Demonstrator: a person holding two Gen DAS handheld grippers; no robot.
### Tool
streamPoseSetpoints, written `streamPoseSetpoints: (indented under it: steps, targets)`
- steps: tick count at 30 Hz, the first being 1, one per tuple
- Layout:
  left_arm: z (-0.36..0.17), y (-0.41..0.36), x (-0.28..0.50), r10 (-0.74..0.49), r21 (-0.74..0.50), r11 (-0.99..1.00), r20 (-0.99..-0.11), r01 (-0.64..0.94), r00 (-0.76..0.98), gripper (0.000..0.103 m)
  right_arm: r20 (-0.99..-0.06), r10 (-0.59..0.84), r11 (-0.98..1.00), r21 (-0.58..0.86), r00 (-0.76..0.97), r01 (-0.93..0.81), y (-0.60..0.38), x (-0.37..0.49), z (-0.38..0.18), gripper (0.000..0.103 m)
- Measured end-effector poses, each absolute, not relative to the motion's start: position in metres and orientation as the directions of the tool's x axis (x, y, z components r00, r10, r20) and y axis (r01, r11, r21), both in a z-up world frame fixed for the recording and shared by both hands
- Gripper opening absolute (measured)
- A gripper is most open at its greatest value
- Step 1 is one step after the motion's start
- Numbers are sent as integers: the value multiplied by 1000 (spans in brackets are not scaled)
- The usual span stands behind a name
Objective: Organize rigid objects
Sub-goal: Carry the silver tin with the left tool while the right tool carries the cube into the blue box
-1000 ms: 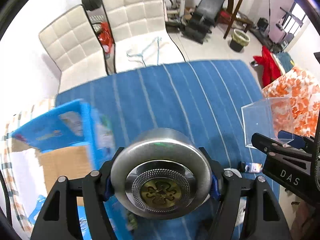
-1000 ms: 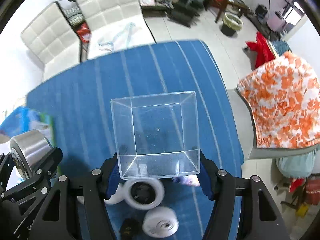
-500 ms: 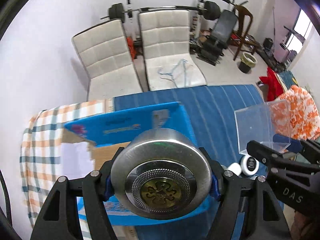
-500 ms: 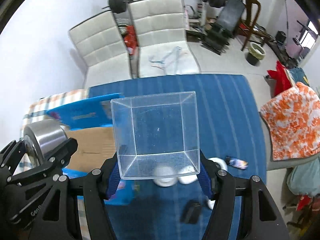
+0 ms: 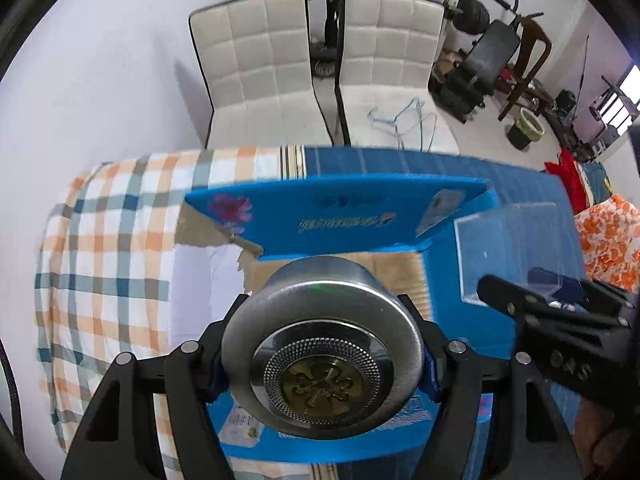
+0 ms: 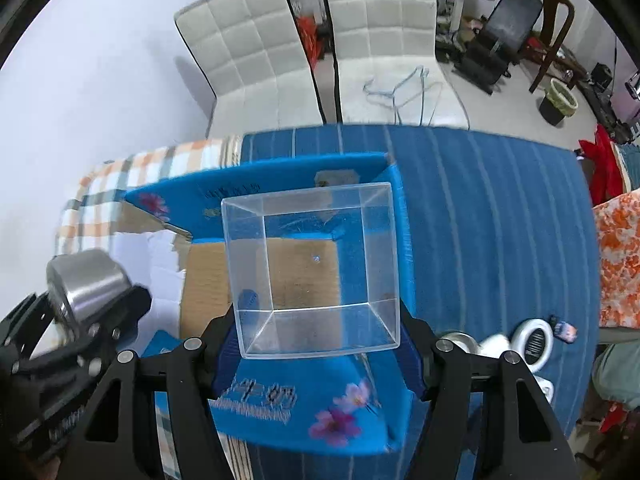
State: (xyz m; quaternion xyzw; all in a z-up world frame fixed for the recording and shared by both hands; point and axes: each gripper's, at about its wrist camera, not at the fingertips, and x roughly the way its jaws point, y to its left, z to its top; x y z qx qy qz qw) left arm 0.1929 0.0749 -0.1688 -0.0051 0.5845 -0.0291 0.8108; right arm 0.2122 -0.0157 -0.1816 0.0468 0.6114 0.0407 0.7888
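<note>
The left gripper (image 5: 322,354) had its jaws clamped on a steel tin (image 5: 322,350). The right gripper's (image 6: 318,334) jaws pinched a clear plastic box (image 6: 312,268); an open blue carton (image 6: 288,276) lay beyond both.

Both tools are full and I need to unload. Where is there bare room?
Bare: the brown floor of the blue cardboard box, and the blue striped cloth right of it. Crowded: the white round items at the cloth's near right corner.
</note>
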Motion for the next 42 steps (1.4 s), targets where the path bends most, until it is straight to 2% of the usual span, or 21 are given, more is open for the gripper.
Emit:
streamPoseSetpoints:
  steps: [8,13,17,19,20,26,31,39,41,42]
  targets:
    - [-248,90,211,-60,-54,998,-980,37,192,69,-992,64,998,64,109,-2,10,254,-277,67]
    - [-275,91,215,-70,-68,997,-987,20,148,69,-998,18,1000,17,58,-12,22,266,-314,67]
    - [-285,90,218,-109,-108,994,-987,12,120,69,-999,41,999,41,13,2,24,274,-334,68]
    - [-286,89,221,-128,-127,992,-985,13,113,69,-998,60,998,60,6,13,23,276,-337,70]
    - [-287,89,222,-146,-145,989,-983,17,111,69,-998,66,998,67,7,21,21,276,-337,77]
    - [-287,83,234,-235,-232,972,-966,38,105,69,-989,146,986,146,5,80,9,280,-332,85]
    - [-293,76,250,-271,-266,962,-959,65,84,69,-985,172,977,170,-9,126,2,285,-338,85]
    - [-302,78,250,-254,-252,964,-967,82,20,69,-983,184,975,179,-21,134,-3,299,-344,85]
    - [-299,78,246,-242,-239,967,-970,82,24,71,-983,181,975,177,-20,132,-4,300,-346,85]
    - [-297,78,245,-240,-237,968,-970,83,31,80,-983,183,975,179,-19,132,-4,301,-346,85]
